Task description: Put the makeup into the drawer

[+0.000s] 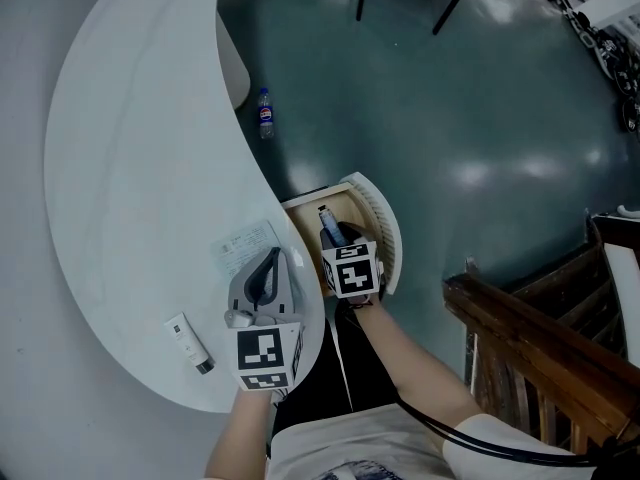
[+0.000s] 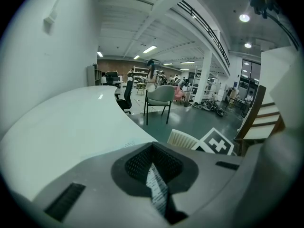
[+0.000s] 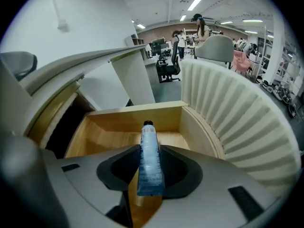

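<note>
My right gripper [image 1: 338,240] is shut on a blue makeup tube [image 1: 327,222] with a black cap and holds it, cap pointing away, over the open wooden drawer [image 1: 305,230]. In the right gripper view the tube [image 3: 150,163] sits between the pads of that gripper [image 3: 150,151], above the drawer's bare floor [image 3: 107,139]. My left gripper [image 1: 268,268] rests low over the white table [image 1: 140,168], its jaws together with nothing held [image 2: 154,172]. A white tube [image 1: 188,340] with a dark cap lies on the table to its left.
The drawer has a curved, ribbed white front [image 3: 237,122] on its right side. A printed sheet [image 1: 243,248] lies on the table under the left gripper. A plastic bottle [image 1: 265,113] stands on the floor beyond the table. A wooden railing [image 1: 530,348] is at the right.
</note>
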A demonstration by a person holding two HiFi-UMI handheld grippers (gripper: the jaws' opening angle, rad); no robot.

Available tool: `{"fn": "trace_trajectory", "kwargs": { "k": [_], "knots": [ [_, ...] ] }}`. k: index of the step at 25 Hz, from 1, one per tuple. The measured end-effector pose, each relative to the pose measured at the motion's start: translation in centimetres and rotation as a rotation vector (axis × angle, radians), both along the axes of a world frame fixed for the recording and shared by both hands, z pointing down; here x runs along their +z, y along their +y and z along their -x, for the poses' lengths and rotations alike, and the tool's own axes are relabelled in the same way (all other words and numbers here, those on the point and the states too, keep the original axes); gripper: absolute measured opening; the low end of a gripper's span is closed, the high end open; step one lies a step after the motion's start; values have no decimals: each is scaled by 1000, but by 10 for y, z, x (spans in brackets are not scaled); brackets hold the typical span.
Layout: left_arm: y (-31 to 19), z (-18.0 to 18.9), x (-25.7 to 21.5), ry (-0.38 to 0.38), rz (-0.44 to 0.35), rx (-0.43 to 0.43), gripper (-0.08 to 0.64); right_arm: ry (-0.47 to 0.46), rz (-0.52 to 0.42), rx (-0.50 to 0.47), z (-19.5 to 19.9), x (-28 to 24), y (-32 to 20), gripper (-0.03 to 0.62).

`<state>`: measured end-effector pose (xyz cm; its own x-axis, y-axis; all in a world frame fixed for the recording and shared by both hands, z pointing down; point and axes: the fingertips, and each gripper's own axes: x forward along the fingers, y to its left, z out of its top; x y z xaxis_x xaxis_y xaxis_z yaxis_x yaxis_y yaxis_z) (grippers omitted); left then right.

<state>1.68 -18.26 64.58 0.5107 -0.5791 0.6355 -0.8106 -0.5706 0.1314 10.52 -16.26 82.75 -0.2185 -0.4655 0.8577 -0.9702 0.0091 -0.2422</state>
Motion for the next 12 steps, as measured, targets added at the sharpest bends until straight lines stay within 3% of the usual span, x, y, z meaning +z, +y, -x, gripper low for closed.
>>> {"fn": "trace_trajectory", "kwargs": {
  "k": [12],
  "knots": [
    [-2, 0, 1, 4, 14, 2, 48, 30, 108, -22, -2, 45, -13, 144]
  ]
}}
